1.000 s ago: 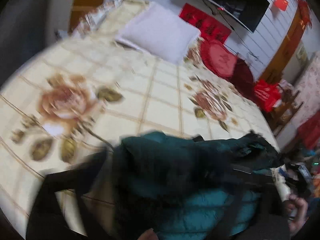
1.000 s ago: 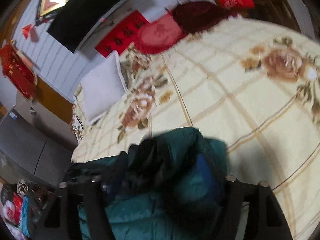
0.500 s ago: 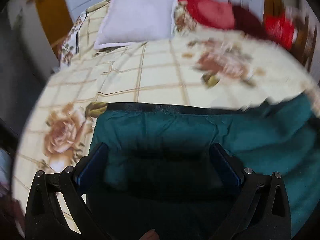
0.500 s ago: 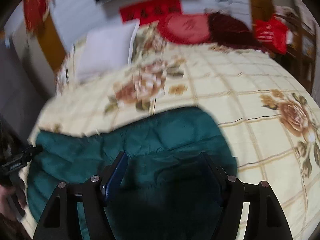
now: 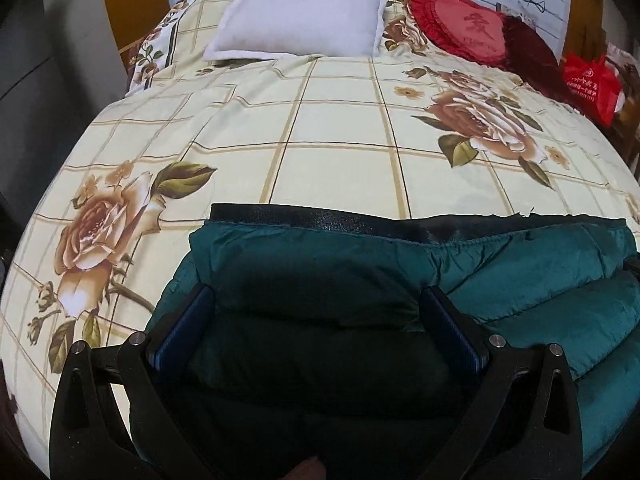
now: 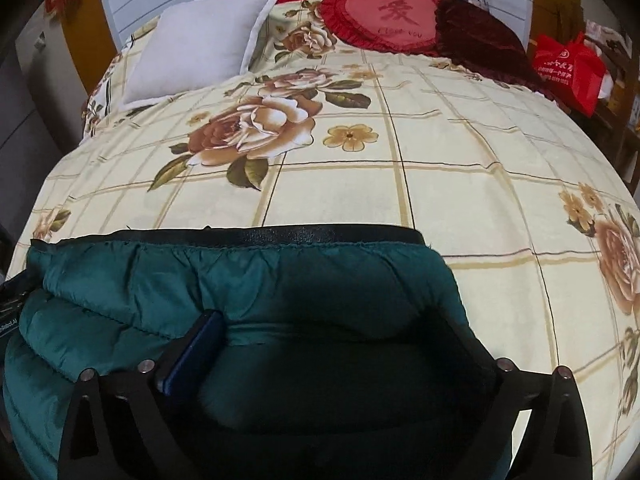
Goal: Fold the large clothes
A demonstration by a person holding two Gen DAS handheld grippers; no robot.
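Note:
A teal padded jacket [image 5: 540, 292] lies folded on the flowered bedcover [image 5: 340, 120], its black hem band [image 5: 320, 220] on the far side. My left gripper [image 5: 316, 320] points down over the jacket's left end. Its jaws stand wide, with a soft bulge of fabric lying between the blue pads [image 5: 180, 332]. In the right wrist view the jacket [image 6: 120, 280] fills the near foreground. My right gripper [image 6: 340, 344] is over its right end, and the jaws are opening with fabric loose between them. Only its left pad [image 6: 196, 356] shows.
A white pillow [image 5: 304, 12], a red heart cushion [image 5: 468, 24] and a dark red cushion [image 6: 480, 36] lie at the head of the bed. A red bag [image 5: 588, 84] stands off the bed's right side. Grey cabinets line the left.
A second ago the jacket hung bunched in both grippers above the bed. It now lies flat on the cover, both grippers have come down, and the right jaws have spread wider.

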